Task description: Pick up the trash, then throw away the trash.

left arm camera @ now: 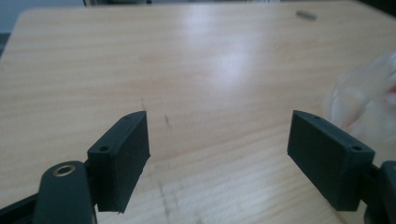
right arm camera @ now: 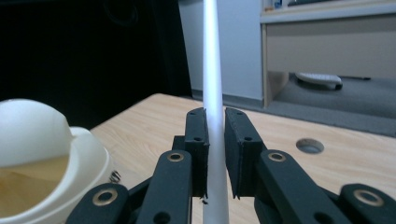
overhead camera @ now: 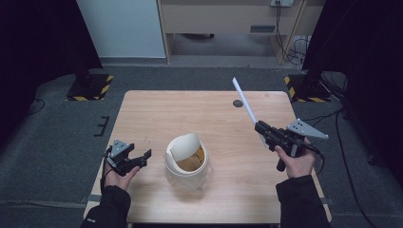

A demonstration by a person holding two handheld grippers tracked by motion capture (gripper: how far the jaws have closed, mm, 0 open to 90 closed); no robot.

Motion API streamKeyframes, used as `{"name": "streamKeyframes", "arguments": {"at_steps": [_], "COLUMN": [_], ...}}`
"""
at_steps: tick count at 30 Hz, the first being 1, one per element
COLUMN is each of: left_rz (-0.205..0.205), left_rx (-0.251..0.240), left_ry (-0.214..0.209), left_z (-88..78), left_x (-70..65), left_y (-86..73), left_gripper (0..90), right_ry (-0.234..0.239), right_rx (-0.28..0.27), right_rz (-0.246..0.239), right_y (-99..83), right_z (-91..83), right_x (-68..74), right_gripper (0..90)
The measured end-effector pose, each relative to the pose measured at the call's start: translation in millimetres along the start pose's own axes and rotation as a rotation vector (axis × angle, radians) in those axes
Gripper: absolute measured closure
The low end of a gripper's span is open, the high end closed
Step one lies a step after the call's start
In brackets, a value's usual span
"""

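Note:
A cream bin (overhead camera: 186, 161) with a domed swing lid stands at the front middle of the wooden table (overhead camera: 209, 118); its lid is tipped and shows a yellowish inside. The bin (right arm camera: 42, 154) also sits at the lower left of the right gripper view. My right gripper (overhead camera: 259, 127) is held above the table's right side, shut on a long flat white strip (overhead camera: 244, 99) that points up and away. In the right gripper view the white strip (right arm camera: 211, 56) runs between the closed jaws of the right gripper (right arm camera: 215, 126). My left gripper (overhead camera: 142, 156) hovers left of the bin, open with nothing in it (left arm camera: 218, 140).
A round cable hole (overhead camera: 238, 103) lies in the table's far right part. A blurred clear plastic shape (left arm camera: 369, 107) shows at the right of the left gripper view. Beyond the table are grey floor, black stands with striped bases (overhead camera: 90, 88) and a wooden cabinet (overhead camera: 228, 19).

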State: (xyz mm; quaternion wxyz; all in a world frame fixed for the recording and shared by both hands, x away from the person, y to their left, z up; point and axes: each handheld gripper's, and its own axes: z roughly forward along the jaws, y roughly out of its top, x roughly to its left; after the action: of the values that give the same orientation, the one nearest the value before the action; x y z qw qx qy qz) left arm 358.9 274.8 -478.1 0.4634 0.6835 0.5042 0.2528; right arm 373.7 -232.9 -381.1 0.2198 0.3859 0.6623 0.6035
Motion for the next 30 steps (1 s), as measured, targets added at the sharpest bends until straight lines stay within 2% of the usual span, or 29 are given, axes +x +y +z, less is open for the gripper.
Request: {"name": "streamKeyframes", "arguments": {"at_steps": [5,8,10,13,20,24,30], "left_rz": [-0.048,-0.059,-0.062,-0.081,-0.090,-0.094,-0.074], "left_rx": [-0.113,-0.160,-0.171,-0.237,-0.283,-0.338,-0.383], "left_ry": [-0.023,-0.044,-0.050,-0.078,-0.126,-0.185,-0.232], "left_z": [-14.1,-20.8,-22.3,-29.8,-36.5,-42.5,-50.6], "left_x": [-2.4,-4.0,-4.3,-7.3,-17.4,-27.2,-37.6], "left_y": [13.1,20.5,22.4,32.7,48.0,67.5,83.6], "left_gripper": [21.1,21.4,21.5,21.4,21.7,21.7,21.7], "right_ry": [0.018,0.028,0.035,0.046,0.063,0.073,0.083], "right_rx": [-0.017,-0.023,-0.030,-0.045,-0.059,-0.084,-0.099], "right_rz": [-0.003,-0.010,-0.002,0.012,-0.004,-0.005,-0.006], "right_y": [3.6,5.1,5.4,6.7,11.7,18.0,22.2], "right_z": [-1.0,-0.8,-1.0,-1.9,-4.1,-7.2,-10.0], "right_x": [4.3,5.7,6.3,7.1,12.2,14.9,16.3], "right_gripper": [80.1,80.1,80.1,80.1,80.0,80.0,80.0]}}
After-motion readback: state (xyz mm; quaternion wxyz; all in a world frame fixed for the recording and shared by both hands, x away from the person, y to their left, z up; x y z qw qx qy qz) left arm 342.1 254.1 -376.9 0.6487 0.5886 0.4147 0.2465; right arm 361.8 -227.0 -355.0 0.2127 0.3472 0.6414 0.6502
